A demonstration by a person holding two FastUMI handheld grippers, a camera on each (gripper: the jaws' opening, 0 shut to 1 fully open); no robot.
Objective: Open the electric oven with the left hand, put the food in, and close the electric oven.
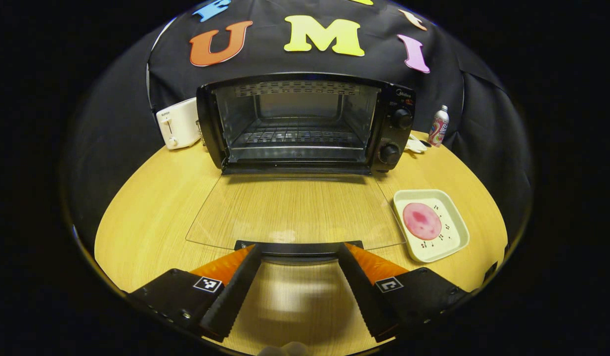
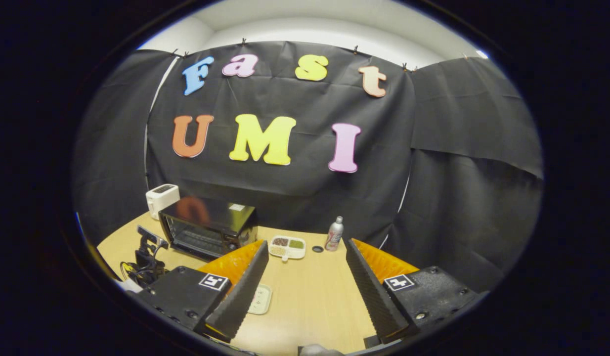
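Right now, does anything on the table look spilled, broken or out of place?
Nothing stands out. The oven stands with its glass door folded flat, the food lies on its plate, and the can is upright.

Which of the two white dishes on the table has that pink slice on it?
The square plate beside the oven's open door holds the pink slice. The other, a divided tray by the bottle, holds dark and green food.

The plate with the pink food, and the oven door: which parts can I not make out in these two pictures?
- Plate, right gripper view: the right gripper's left finger covers most of it; the food is hidden.
- Oven door handle, left gripper view: both ends are behind the left gripper's fingers, so contact is unclear.
- Oven interior, right gripper view: too small.
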